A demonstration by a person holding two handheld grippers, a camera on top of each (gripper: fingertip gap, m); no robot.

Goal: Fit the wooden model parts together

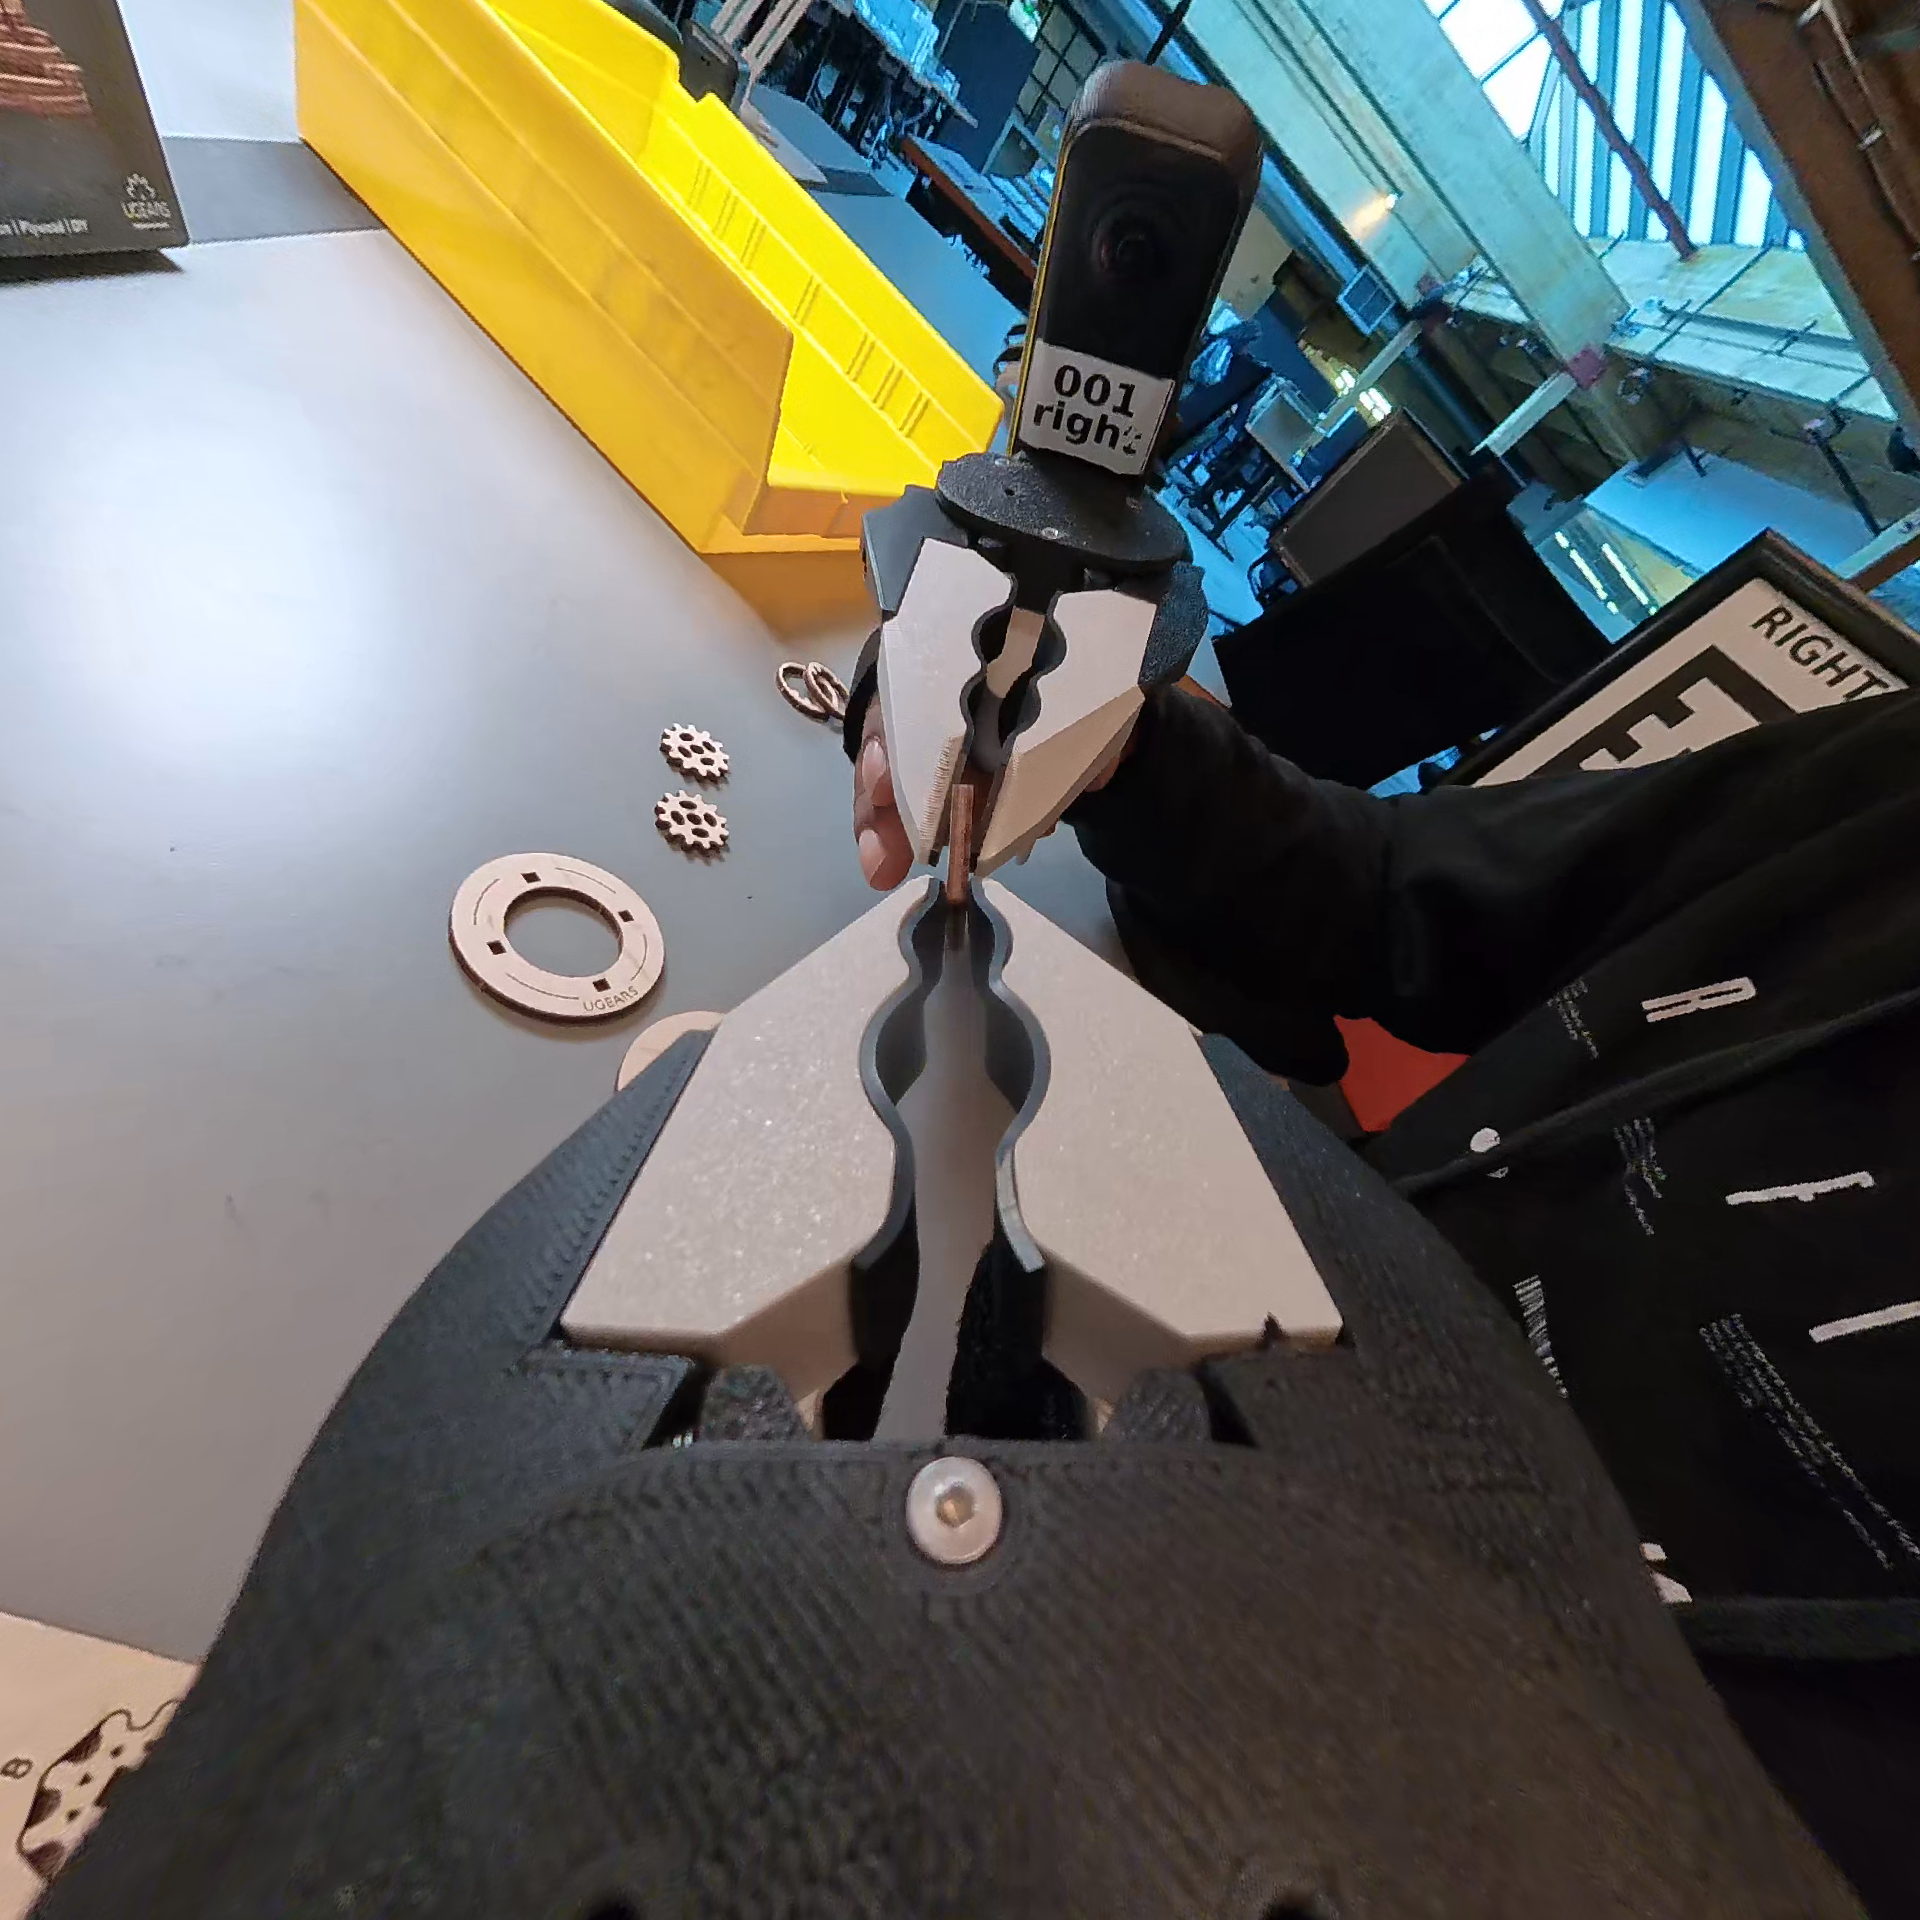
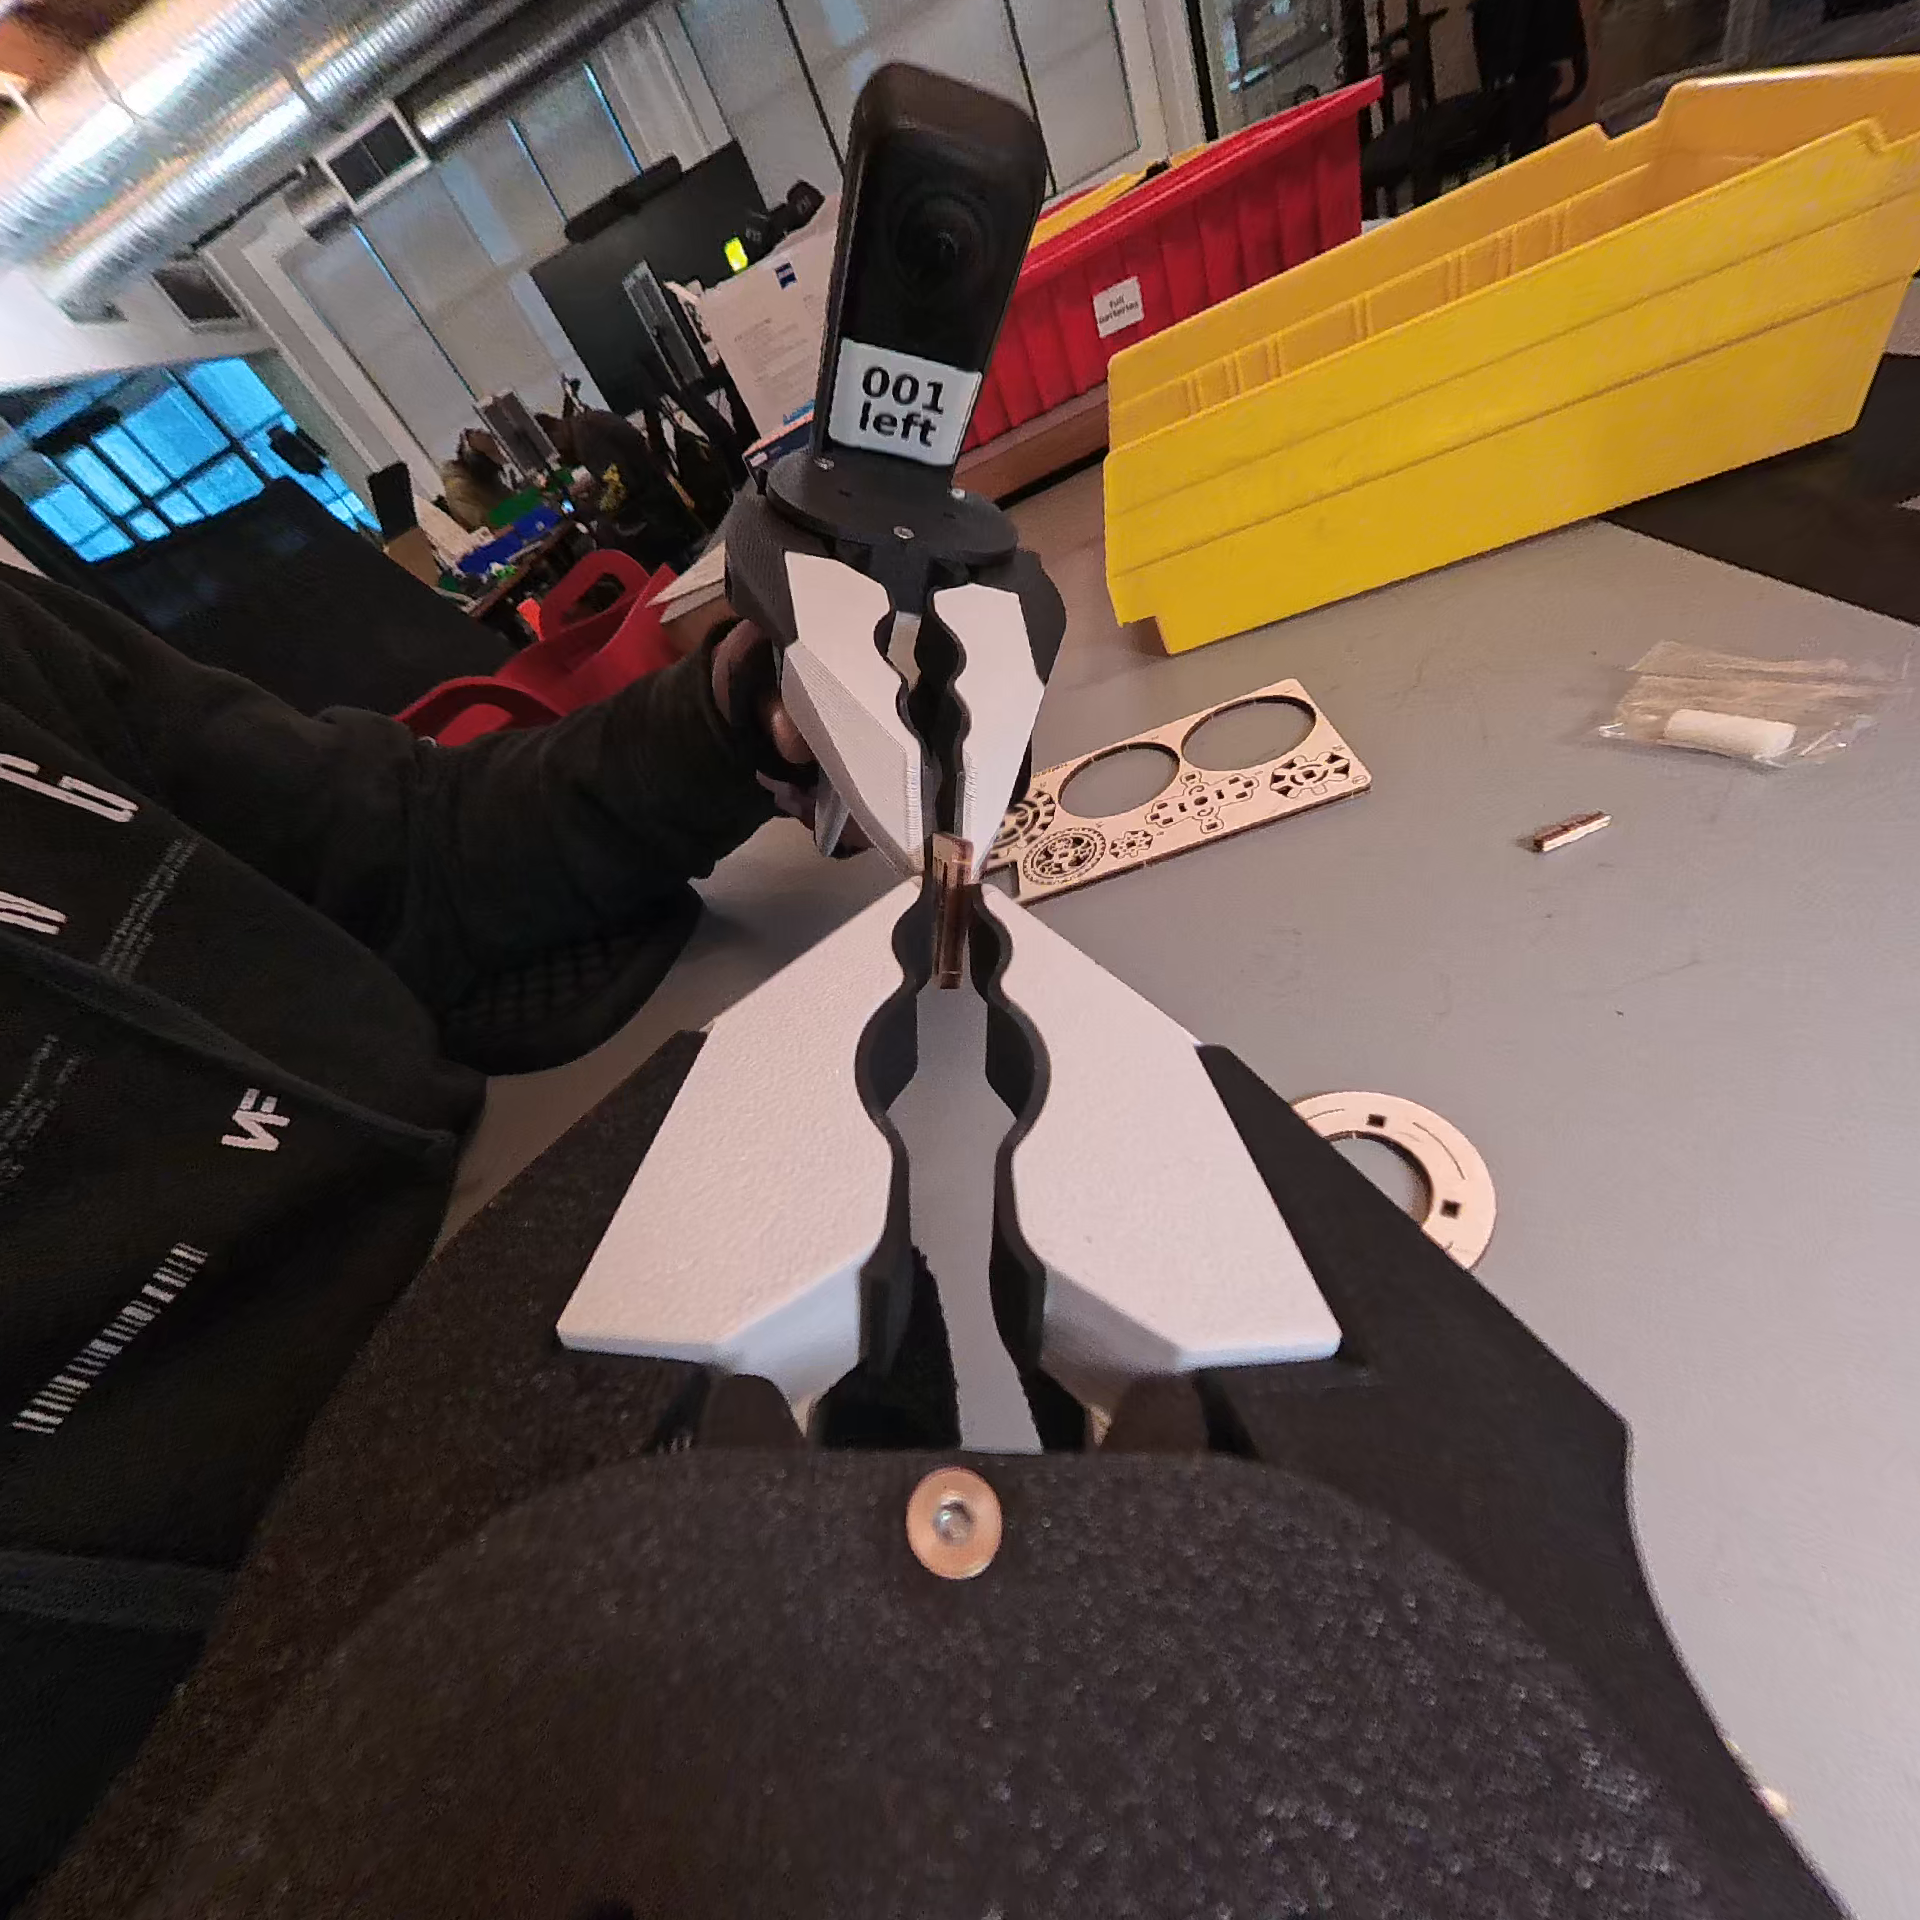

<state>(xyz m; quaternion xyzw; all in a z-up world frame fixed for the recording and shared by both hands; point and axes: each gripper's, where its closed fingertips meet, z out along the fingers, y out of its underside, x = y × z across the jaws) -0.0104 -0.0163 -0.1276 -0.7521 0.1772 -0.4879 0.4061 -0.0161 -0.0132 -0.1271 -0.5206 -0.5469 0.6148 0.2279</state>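
My left gripper [image 1: 956, 906] and my right gripper [image 2: 948, 896] meet tip to tip above the grey table [image 1: 260, 623]. A small brown wooden part [image 1: 958, 836] sits edge-on between both pairs of tips; it also shows in the right wrist view [image 2: 948, 925]. Both grippers are shut on it. I cannot tell whether it is one piece or two joined. The right gripper [image 1: 961, 862] faces me in the left wrist view, and the left gripper [image 2: 943, 844] faces me in the right wrist view. A wooden ring disc [image 1: 556, 940] and two small gears [image 1: 694, 750] lie on the table.
A yellow bin [image 2: 1455, 395] stands at the back, with a red bin [image 2: 1174, 270] behind it. A cut-out wooden sheet [image 2: 1184, 790], a loose wooden stick [image 2: 1569, 831] and a plastic bag [image 2: 1745, 707] lie on the table. Black sleeves [image 1: 1403, 914] hold both grippers. The grippers are tip to tip, or close to it.
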